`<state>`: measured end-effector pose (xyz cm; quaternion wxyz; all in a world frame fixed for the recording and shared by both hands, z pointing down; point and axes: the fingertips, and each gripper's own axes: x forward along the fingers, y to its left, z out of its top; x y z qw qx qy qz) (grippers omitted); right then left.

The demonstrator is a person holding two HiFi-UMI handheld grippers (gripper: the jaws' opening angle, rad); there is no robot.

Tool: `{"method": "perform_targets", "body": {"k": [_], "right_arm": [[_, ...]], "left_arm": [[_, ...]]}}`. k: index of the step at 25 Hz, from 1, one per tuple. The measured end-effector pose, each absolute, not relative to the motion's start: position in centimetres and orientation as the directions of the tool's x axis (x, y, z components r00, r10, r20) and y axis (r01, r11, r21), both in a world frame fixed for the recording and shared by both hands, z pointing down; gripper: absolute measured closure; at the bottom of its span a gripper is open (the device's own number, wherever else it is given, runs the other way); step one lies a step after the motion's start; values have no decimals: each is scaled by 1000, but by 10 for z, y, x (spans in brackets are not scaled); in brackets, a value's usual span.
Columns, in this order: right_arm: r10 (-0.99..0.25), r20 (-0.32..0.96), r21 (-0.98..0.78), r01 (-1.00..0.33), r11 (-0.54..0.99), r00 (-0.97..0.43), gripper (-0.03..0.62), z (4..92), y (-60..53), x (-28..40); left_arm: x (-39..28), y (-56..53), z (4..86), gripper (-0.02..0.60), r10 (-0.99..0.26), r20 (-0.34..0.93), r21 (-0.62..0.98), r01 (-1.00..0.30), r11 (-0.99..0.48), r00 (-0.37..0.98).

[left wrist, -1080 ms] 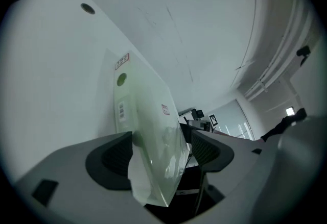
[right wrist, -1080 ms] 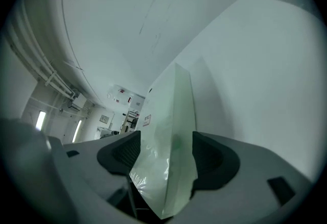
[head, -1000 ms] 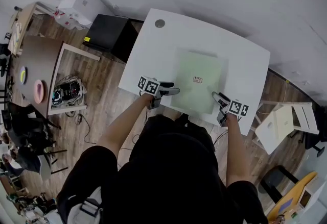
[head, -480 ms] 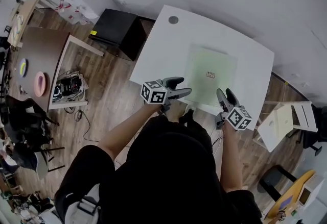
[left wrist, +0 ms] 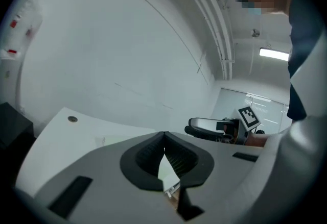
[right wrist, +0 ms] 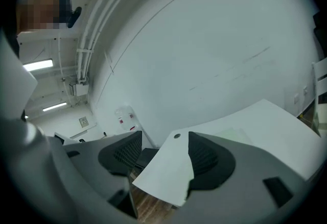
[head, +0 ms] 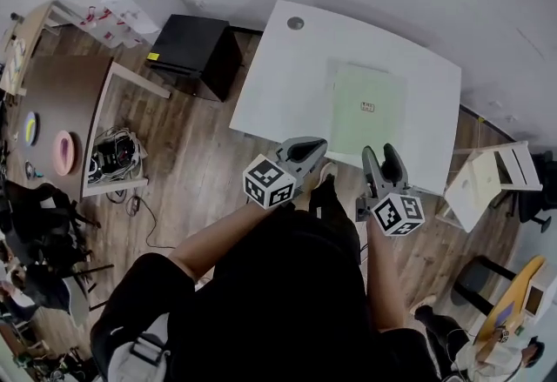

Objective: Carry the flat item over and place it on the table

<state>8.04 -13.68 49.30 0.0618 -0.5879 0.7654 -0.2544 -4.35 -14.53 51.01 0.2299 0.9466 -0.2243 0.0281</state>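
Both tongs are off the worktop (head: 287, 84), held beyond its near edge. My left tongs (head: 312, 147) are pressed together, empty; my right tongs (head: 381, 156) stand spread, empty. The flat item (head: 367, 108) lies on the worktop's right half, ahead of the right tongs, the nearer pair.

The person wears a black top (head: 287, 302) with short sleeves (head: 148, 284), filling the head view at six o'clock. The left gripper (head: 306, 146) and right gripper (head: 384, 154) are smooth grey shells with black ribbed pads (right wrist: 212, 159). A cube (head: 268, 182) of black-and-white square markers sits behind each gripper's jaws, toward six o'clock.
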Motion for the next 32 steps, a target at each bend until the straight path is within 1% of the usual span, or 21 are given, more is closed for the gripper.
{"method": "perform_targets", "body": {"k": [5, 6, 8, 10, 12, 13, 17, 22, 27, 32], "right_arm": [[-945, 213, -365, -917, 160, -249, 296, 481, -98, 53], [-949, 213, -354, -923, 148, -233, 314, 481, -91, 51], [-954, 209, -340, -931, 135, -214, 381, 478, -75, 47], [-956, 196, -328, -933, 147, -220, 434, 473, -59, 43], [-955, 182, -314, -934, 170, -235, 521, 466, -48, 41], [-954, 175, -303, -935, 182, -242, 529, 463, -44, 39], [-956, 142, -235, -947, 219, -257, 543, 451, -20, 32], [-953, 86, -172, -947, 271, -289, 542, 428, 31, 33], [-942, 125, -168, -942, 291, -313, 545, 431, 89, 40], [-932, 140, -143, -938, 315, -334, 548, 440, 147, 48]], "left_arm": [[-48, -109, 499, 568, -437, 137, 370, -455, -810, 889], [-48, -103, 497, 568, -446, 129, 360, -460, -811, 886], [-48, -89, 492, 568, -463, 114, 344, -472, -811, 879], [-47, -76, 486, 568, -489, 104, 335, -493, -803, 866], [-43, -66, 476, 568, -516, 91, 313, -516, -797, 852], [-39, -61, 471, 568, -525, 84, 296, -524, -799, 847], [-31, -33, 456, 568, -557, 63, 244, -554, -796, 828], [-17, 16, 442, 568, -625, 67, 186, -625, -758, 778], [-2, 82, 441, 568, -675, 109, 161, -683, -712, 729], [14, 141, 446, 568, -728, 100, 127, -734, -667, 679]]}}
